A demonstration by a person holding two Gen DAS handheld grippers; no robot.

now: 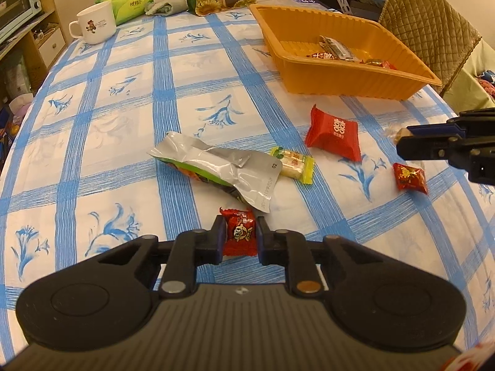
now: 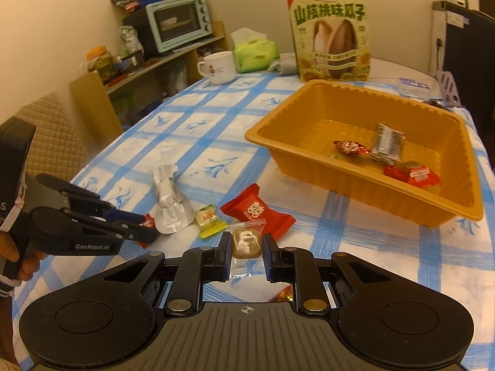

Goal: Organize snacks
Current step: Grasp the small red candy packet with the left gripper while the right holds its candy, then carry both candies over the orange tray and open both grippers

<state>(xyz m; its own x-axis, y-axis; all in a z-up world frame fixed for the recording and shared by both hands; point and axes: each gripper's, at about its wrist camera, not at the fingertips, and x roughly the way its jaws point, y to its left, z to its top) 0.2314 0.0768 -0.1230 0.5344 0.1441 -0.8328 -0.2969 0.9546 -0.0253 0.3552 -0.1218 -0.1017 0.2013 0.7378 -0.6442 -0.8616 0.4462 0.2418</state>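
Two hand-held grippers are in use over a counter (image 1: 92,130) covered by a blue-checked cloth. The left hand-held gripper (image 1: 239,232) is closed on a small red candy (image 1: 240,232), which is clamped between both pads just above the cloth. The right hand-held gripper (image 2: 247,247) is closed on a brown sweet in a clear wrapper (image 2: 246,242), which is held clear of the cloth.

In the left wrist view, a silver pouch (image 1: 216,167) lies at 12 o'clock from the held candy, touching a yellow-wrapped bar (image 1: 294,164) on its 3 o'clock side. A large red packet (image 1: 334,136) lies at 2 o'clock, and a small red sweet (image 1: 410,177) lies further toward 3 o'clock. An orange tray (image 1: 324,71) stands beyond them at 1 o'clock, with several wrapped snacks inside. A white mug (image 1: 94,24) and a sunflower seed bag (image 2: 331,34) stand at the far edge.
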